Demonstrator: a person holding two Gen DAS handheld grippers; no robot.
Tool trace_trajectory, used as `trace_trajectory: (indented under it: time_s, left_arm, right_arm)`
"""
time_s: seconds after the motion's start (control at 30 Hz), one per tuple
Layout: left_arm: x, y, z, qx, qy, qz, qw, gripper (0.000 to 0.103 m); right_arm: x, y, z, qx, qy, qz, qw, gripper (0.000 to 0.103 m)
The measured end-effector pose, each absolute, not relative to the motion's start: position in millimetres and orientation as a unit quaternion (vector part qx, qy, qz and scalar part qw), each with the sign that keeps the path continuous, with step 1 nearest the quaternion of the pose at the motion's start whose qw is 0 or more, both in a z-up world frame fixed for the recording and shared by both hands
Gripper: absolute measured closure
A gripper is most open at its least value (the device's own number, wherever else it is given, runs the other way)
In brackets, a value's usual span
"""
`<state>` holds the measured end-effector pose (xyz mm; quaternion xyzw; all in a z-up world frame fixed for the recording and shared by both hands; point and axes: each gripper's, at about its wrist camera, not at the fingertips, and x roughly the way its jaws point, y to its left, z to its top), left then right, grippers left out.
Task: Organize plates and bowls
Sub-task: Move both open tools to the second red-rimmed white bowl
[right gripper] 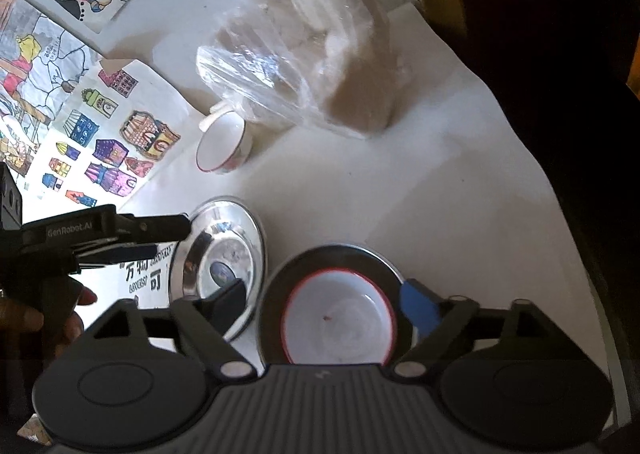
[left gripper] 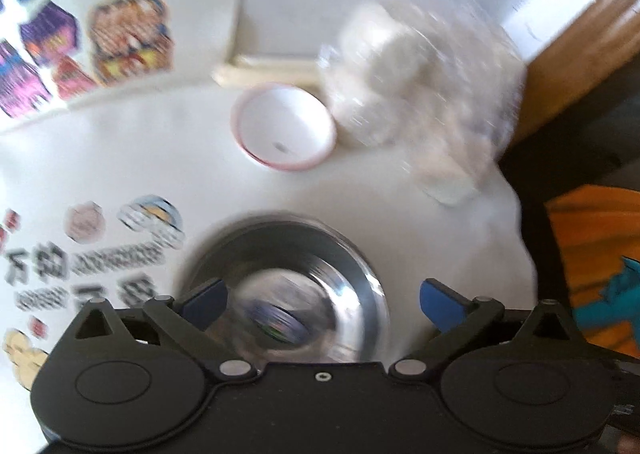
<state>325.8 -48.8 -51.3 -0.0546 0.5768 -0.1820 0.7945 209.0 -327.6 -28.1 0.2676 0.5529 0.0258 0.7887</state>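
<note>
Plates and bowls are being sorted on a white table (right gripper: 460, 182). Nothing is being gripped by the right gripper (right gripper: 322, 304): its jaws are being held wide, straddling a red-rimmed white bowl (right gripper: 340, 318) without pressing it. That bowl is being carried by a dark steel plate (right gripper: 276, 294) near the table's right edge. The left gripper (left gripper: 322, 300) is likewise being held fully spread and empty above a second steel plate (left gripper: 352, 266), which is lying bare just beside the first, toward the table's left side. In the right wrist view this gripper is being seen from the side, held by a hand (right gripper: 60, 318). Further out, a small red-rimmed bowl (right gripper: 222, 148) is standing alone mid-table, close against a clear plastic bag (right gripper: 304, 66) of pale lumps toward the far edge. Coloured sticker sheets (right gripper: 104, 150) are lying along the left edge.

Risks judged: the left wrist view is being blurred, so aim is being degraded; a steel rim may be clipped and the plate skidded. The lone bowl may be pushed into the bag if approached from the near side.
</note>
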Motion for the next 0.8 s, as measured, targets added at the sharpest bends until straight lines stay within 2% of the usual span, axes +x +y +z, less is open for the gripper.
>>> trace_trajectory:
  time_s: [0.1, 0.8]
  left_arm:
    - [338, -37, -48, -0.043, 0.569, -0.163, 0.805, 0.001]
    - [397, 4, -66, -0.039, 0.551, -0.102, 0.827, 0.001]
  right_arm:
    - [216, -322, -29, 0.269, 0.547, 0.025, 0.792, 0.0]
    - [276, -279, -45, 0.291, 0.534, 0.005, 0.794, 0.0]
